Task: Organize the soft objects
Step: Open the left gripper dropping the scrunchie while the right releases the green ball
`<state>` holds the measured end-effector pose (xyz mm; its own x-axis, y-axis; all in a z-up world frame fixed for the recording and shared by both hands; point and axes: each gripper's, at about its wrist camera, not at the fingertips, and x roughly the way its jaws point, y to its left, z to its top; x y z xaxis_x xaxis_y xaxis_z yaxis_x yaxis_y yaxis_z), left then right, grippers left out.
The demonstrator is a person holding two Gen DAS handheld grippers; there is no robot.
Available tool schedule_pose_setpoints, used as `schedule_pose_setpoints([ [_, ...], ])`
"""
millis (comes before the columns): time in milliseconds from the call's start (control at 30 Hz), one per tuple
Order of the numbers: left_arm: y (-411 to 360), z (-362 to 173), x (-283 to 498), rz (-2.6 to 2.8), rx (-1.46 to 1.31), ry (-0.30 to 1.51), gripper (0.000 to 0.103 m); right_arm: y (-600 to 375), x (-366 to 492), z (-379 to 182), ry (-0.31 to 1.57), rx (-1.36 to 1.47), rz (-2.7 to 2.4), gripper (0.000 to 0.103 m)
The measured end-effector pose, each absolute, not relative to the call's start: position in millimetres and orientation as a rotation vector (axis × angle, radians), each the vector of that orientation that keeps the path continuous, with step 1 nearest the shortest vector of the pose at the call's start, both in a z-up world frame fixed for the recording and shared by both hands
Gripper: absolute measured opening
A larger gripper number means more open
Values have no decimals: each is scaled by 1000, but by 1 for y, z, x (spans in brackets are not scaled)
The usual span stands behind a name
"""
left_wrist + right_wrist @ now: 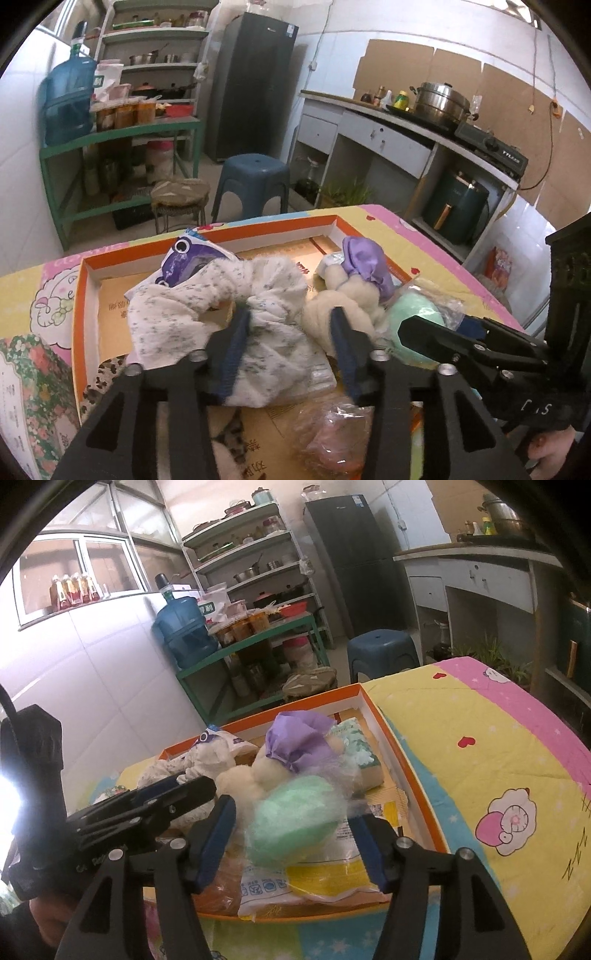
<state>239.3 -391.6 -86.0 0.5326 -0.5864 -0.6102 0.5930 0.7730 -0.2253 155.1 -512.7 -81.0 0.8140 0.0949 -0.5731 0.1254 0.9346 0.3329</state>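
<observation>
An orange-rimmed cardboard tray on the bed holds a pile of soft things. My left gripper is open, its fingers on either side of a white floral cloth and touching it. To its right lies a cream plush toy with a purple cap. My right gripper is open around a mint green soft ball in clear plastic; it shows at the right of the left wrist view. A packet with a purple cartoon face lies behind the cloth.
A pinkish bagged item and a leopard-print cloth lie at the tray's near end. A tissue pack sits at its far right. The tray rests on a yellow and pink quilt. A blue stool stands beyond.
</observation>
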Motion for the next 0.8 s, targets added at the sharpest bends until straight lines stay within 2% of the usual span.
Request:
schedule_pose_setpoints([
  [567, -383, -74, 225, -721, -27, 693, 70, -515, 137, -62, 580, 359, -42, 63],
  [800, -376, -60, 210, -757, -58, 674, 72, -514, 120, -44, 545, 359, -68, 63],
])
